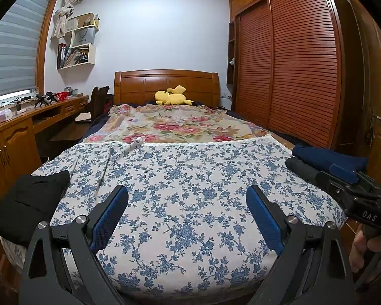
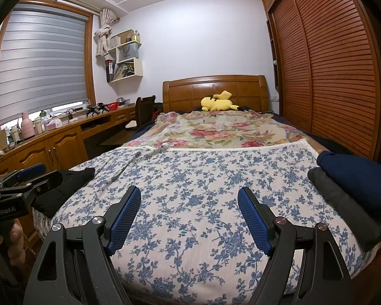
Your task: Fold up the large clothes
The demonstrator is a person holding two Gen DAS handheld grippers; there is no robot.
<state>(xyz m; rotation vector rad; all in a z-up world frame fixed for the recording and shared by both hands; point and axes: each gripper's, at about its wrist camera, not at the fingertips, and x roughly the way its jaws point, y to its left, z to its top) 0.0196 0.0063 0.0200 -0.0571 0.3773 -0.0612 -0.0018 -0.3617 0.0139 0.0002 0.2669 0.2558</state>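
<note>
1. The left gripper [image 1: 188,190] is held low over the near end of the bed, level and pointing straight up the mattress toward the headboard [image 1: 166,86]. Its two blue-padded fingers [image 1: 109,218] stand wide apart with nothing between them, only the blue-flowered sheet [image 1: 185,167] showing in the gap.
2. The right gripper [image 2: 189,193] is posed the same way, level and aimed at 12 o'clock, its fingers [image 2: 254,221] spread wide and holding nothing.
3. In the left wrist view the right gripper shows at 3 o'clock, its black body tilted inward, with the person's hand [image 1: 360,249] wrapped around the grip below it. In the right wrist view the left gripper sits at 9 o'clock, with fingers of the left hand [image 2: 15,231] gripping the handle beneath.
4. A folded black garment [image 1: 28,200] lies at 9 o'clock on the left edge of the bed, partly hanging over the side.
5. At 3 o'clock, on the right edge, a folded navy garment [image 2: 358,178] rests on top of a dark grey garment [image 2: 343,203]; both are well apart from the black one.
6. A thin patterned strip of cloth [image 1: 122,152] trails across the sheet toward 11 o'clock.
7. Farther up lies a red-flowered blanket [image 1: 180,124], and a yellow plush toy [image 1: 171,97] rests against the headboard at 12 o'clock.
</note>
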